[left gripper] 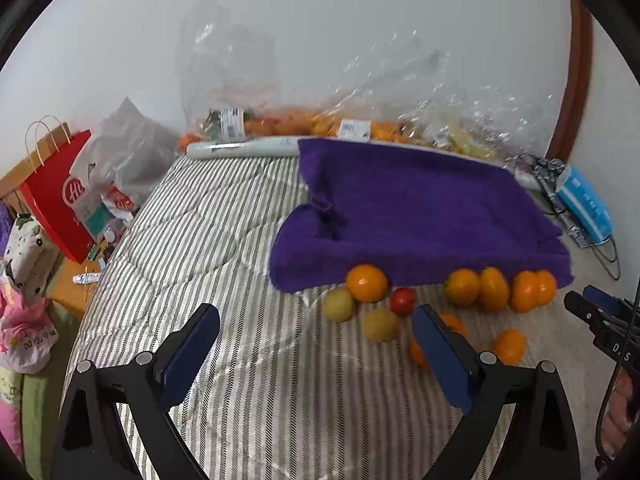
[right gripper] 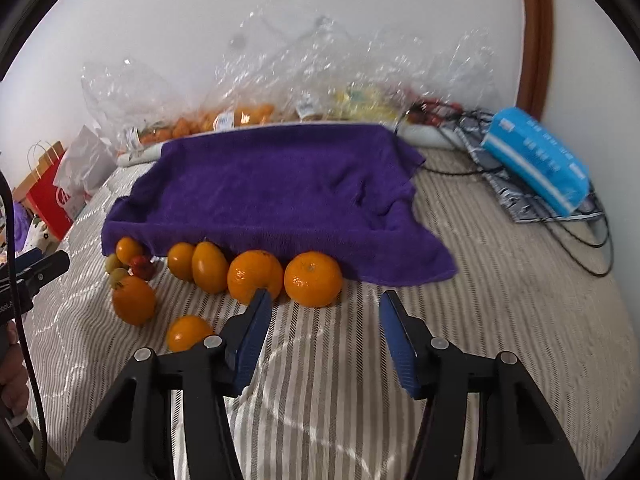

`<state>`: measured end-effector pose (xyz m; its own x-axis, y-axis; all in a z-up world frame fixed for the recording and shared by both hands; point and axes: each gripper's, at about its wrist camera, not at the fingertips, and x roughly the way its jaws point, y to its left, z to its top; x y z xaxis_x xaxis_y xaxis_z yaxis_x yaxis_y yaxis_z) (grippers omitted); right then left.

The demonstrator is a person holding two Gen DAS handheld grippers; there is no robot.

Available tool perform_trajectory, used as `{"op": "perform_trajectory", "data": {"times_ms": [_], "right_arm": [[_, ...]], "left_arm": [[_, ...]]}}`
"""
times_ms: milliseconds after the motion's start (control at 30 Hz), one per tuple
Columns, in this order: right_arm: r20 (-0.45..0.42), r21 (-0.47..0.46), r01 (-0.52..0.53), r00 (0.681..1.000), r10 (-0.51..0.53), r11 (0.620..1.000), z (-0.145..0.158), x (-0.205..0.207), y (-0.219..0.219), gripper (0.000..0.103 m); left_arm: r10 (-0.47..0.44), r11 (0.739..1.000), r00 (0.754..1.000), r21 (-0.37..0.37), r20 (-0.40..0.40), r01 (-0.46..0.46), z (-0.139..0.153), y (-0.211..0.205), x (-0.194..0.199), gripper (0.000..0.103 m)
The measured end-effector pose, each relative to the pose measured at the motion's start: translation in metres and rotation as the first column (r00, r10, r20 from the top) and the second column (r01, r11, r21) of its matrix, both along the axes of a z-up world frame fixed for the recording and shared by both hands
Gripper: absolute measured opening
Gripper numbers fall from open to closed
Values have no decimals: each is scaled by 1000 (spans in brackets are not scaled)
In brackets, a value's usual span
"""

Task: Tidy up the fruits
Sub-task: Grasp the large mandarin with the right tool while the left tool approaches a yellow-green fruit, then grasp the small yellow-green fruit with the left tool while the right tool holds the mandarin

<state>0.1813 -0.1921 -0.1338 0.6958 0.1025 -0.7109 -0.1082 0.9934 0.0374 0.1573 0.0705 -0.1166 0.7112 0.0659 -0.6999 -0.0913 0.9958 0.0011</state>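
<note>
Beside a fuzzy purple towel (right gripper: pixel 272 196), glossy round oranges (right gripper: pixel 313 279).

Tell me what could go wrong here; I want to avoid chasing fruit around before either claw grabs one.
The oranges lie loose in a tight row against the purple towel; a nudge from the right claw could roll several across the striped bedding. The red fruit sits wedged between others, so the left claw may bump them.

A red paper shopping bag with white handles (left gripper: pixel 60 196) stands beside the striped grey and white quilt (left gripper: pixel 208 240). A blue plastic tissue pack (right gripper: pixel 538 160) lies on a black and white patterned cloth bag (right gripper: pixel 504 196), near the white wall (right gripper: pixel 320 0).
</note>
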Motion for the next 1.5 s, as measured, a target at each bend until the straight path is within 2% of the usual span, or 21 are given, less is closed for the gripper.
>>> {"op": "perform_trajectory", "data": {"times_ms": [133,300,433,700,733,1033,1267,1367,1400,1500], "right_arm": [[-24,16,-12,1000,12,1000,-16,17,3,56],[-51,-21,-19,999,18,1000,-28,30,7,52],[-61,-8,-13,998,13,1000,-34,36,4,52],[-54,-59,-8,999,4,998,-42,51,13,50],[-50,-62,-10,999,7,998,-42,51,15,42],[-53,-79,-8,999,4,997,-38,34,1,42],[-45,-52,-22,999,20,998,-41,25,-7,42],[-46,-59,-19,999,16,998,-41,27,-5,42],[-46,-65,-17,999,14,998,-41,27,-4,42],[-46,-74,-15,999,12,997,-42,27,-2,42]], "left_arm": [[-3,1000,1000,-23,-26,2,-13,3,7,97],[-14,999,999,-35,-45,12,-23,5,14,97],[-14,998,998,-55,-62,10,-29,11,18,97],[-29,995,997,-92,-70,23,-34,19,19,96],[-35,995,997,-100,-68,28,-34,19,18,96],[-74,992,994,-110,-82,64,-39,9,27,94],[-57,986,995,-158,-79,44,-38,26,38,79],[-69,985,994,-166,-90,53,-41,27,44,66],[-76,984,992,-170,-96,59,-43,27,46,57],[-115,975,988,-200,-101,93,-48,24,50,52]]}}
